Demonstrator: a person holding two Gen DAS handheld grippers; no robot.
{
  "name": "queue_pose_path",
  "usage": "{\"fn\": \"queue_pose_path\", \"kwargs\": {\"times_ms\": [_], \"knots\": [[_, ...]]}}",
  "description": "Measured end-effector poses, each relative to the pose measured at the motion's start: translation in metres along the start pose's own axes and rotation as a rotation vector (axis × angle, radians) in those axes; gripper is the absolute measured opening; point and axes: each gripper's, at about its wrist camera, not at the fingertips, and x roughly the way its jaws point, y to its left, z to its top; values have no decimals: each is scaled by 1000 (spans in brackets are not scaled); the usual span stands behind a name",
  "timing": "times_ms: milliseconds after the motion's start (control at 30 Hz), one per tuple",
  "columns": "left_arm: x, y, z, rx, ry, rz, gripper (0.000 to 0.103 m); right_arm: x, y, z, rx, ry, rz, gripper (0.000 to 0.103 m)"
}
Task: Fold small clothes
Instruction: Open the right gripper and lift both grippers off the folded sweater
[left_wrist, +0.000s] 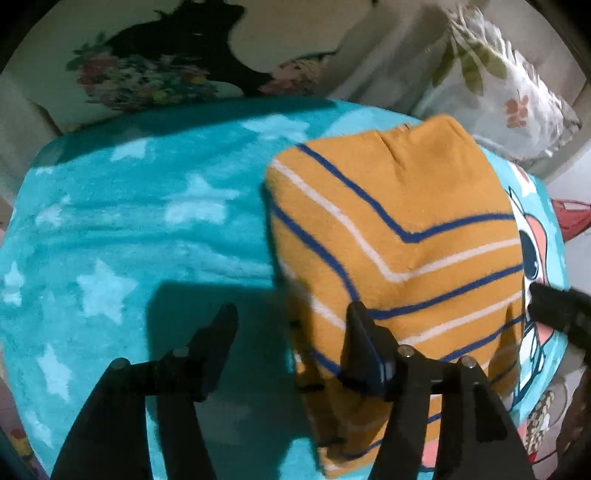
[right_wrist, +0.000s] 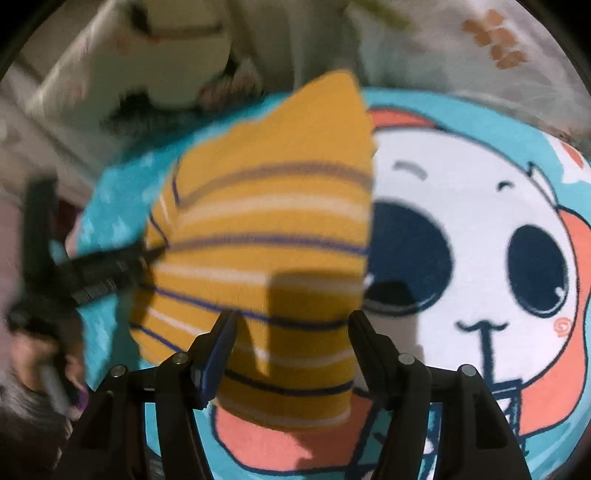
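Teal star blanket (left_wrist: 110, 229) underneath folded mustard striped garment (left_wrist: 399, 229). Left claw (left_wrist: 291, 314) and right claw (right_wrist: 291, 317) both released, empty. Risk: fingers snagging cloth on withdrawal, undoing fold.

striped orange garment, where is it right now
The striped orange garment lies folded on the teal star blanket, right of centre in the left wrist view, beside the blanket's cartoon face.

Beneath me lies a turquoise fleece blanket (left_wrist: 140, 229) printed with pale stars and a large cartoon face (right_wrist: 472, 236) in white, navy and coral. Behind it I note a cream floral bedsheet (left_wrist: 155, 70) and 1 leaf-patterned pillow (left_wrist: 506, 85). Lighting is harsh, throwing hard shadows.
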Motion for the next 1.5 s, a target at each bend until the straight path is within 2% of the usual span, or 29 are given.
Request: {"fn": "queue_pose_path", "kwargs": {"times_ms": [133,233,300,433,567,733,833,900,1000,1033,1100,1200,1367,1400,1433,1500], "knots": [[-3,15,-6,-63,-1,-49,64,-9,-2,28,11,-65,-39,67],[-17,22,-13,-71,-42,-49,64,4,3,53,3,-85,-82,58],[-28,24,-18,-85,-73,-49,64,24,10,70,-3,-62,-93,53],[-51,33,-25,-125,-133,-15,65,66,23,87,-52,16,-175,55],[-75,46,-35,-175,-197,15,69,57,37,90,-92,1,-227,55],[-100,67,-47,-232,-276,76,72,24,75,67,-175,-110,-251,55],[-106,73,-48,-261,-324,133,76,44,101,43,-242,-61,-232,55],[-113,76,-50,-272,-350,177,78,69,117,26,-297,-8,-288,55],[-126,80,-51,-292,-407,264,83,75,141,6,-364,-52,-409,55],[-131,81,-52,-295,-427,293,88,75,145,2,-375,-53,-419,54],[-144,81,-54,-303,-487,375,89,71,149,-9,-374,-58,-431,54],[-162,82,-58,-318,-565,442,93,63,146,-24,-333,-58,-412,54],[-181,81,-61,-315,-640,472,93,59,153,-55,-338,-23,-337,54],[-185,81,-62,-317,-649,473,93,62,155,-64,-343,22,-281,56],[-188,81,-63,-323,-654,470,93,65,159,-70,-355,44,-261,56],[-195,80,-69,-338,-660,461,93,59,167,-82,-411,37,-255,56]]}}
